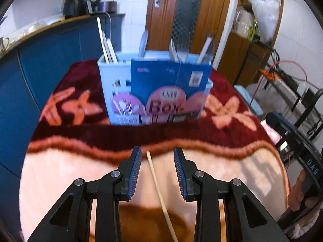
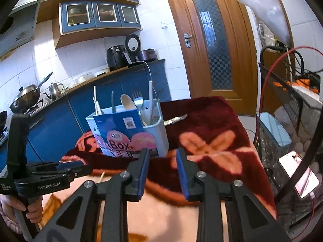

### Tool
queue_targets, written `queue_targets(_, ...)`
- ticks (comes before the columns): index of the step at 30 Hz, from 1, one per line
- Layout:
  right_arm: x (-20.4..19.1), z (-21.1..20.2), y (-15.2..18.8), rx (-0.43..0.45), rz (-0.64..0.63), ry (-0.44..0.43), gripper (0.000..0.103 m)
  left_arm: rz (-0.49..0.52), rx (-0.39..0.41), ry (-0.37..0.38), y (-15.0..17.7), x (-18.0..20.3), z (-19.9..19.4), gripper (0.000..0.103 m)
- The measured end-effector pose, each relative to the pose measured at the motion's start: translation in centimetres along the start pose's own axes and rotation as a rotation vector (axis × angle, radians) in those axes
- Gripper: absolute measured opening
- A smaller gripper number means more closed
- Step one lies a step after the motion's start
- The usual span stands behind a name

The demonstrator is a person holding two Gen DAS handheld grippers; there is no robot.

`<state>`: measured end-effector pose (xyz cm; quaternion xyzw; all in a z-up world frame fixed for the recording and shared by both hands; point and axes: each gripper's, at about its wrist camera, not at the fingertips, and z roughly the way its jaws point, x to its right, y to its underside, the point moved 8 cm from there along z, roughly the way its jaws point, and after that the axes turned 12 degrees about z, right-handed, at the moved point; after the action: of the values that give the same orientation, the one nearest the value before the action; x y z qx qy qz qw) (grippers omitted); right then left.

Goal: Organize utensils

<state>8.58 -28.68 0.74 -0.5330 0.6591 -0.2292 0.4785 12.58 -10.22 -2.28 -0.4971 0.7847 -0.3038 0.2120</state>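
Observation:
A light blue utensil holder (image 1: 119, 88) with a blue and pink "Box" label stands on the blanket-covered table; it also shows in the right wrist view (image 2: 159, 135). It holds chopsticks (image 1: 106, 46), spoons (image 2: 128, 101) and forks (image 1: 182, 48). A single wooden chopstick (image 1: 159, 193) lies on the blanket between the open jaws of my left gripper (image 1: 157, 153), which is empty. My right gripper (image 2: 162, 153) is open and empty, in front of the holder. The left gripper body (image 2: 46, 173) shows at the left of the right wrist view. A wrapped utensil (image 2: 175, 119) lies behind the holder.
A red and pink flowered blanket (image 1: 228, 113) covers the table. Blue kitchen cabinets (image 2: 54, 125) with a wok (image 2: 25, 97) and kettle (image 2: 54, 89) stand at left. A wooden door (image 2: 214, 46) is behind. A black wire rack (image 2: 290, 104) and a phone (image 2: 298, 173) are at right.

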Motion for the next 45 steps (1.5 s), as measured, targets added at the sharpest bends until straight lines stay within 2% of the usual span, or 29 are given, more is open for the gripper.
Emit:
queue_targets(16,2.4,0.0,0.9,-0.033,0.032,0.006,0.035,-0.011,-0.19,0.007,3.0,0.3,3.6,0.033)
queue_targets(18,2.5,0.2,1.0,-0.043,0.03,0.009,0.035,-0.016,-0.213,0.017,3.2,0.2,4.3,0.024)
queue_targets(22,2.5,0.3,1.0,-0.049,0.018,0.015,0.035,-0.018,-0.226,0.037,2.9,0.1,4.8,0.015)
queue_targets(23,2.4,0.3,0.9,-0.049,0.015,0.015,0.035,-0.031,-0.227,0.048,2.8,0.0,4.9,0.01)
queue_targets(26,2.2,0.5,0.5,-0.054,0.007,0.015,0.036,-0.082,-0.223,0.072,2.8,-0.5,5.1,0.005)
queue_targets(32,2.0,1.7,-0.4,-0.085,0.022,0.023,0.036,-0.137,-0.15,0.09,2.0,-1.2,4.0,0.004)
queue_targets(36,2.2,2.7,-1.4,-0.096,0.031,0.034,0.036,-0.172,-0.064,0.083,0.7,-2.4,2.5,0.004)
queue_targets(38,2.4,3.5,-2.0,-0.112,0.035,0.05,0.036,-0.18,-0.012,0.067,-0.4,-3.3,1.5,0.004)
queue_targets(45,4.7,8.3,-4.7,-0.205,0.192,0.056,0.036,-0.174,0.155,-0.03,-4.3,-7.1,-0.8,0.004)
